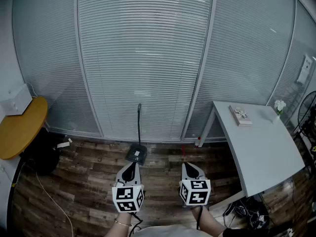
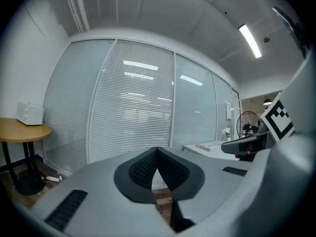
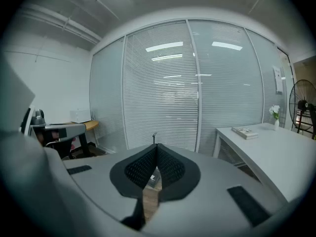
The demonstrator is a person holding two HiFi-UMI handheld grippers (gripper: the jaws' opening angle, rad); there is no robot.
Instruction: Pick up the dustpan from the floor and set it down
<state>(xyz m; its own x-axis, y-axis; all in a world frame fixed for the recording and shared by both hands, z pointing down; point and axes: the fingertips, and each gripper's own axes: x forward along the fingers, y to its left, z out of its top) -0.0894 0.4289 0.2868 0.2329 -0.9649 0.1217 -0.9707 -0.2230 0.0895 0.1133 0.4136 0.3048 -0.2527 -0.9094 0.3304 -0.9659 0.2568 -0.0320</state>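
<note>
Dustpan (image 1: 137,154) stands on the wooden floor (image 1: 89,177) close to the blind-covered glass wall (image 1: 143,58), its long handle upright, with nothing touching it. Both hands hold their tools side by side low in the head view, pointing forward and slightly down toward the wall. The left gripper (image 1: 131,166) is just short of the dustpan, its jaws pressed together on nothing. The right gripper (image 1: 190,166) sits apart to the dustpan's right, jaws likewise closed and empty, near the white desk (image 1: 266,147).
</note>
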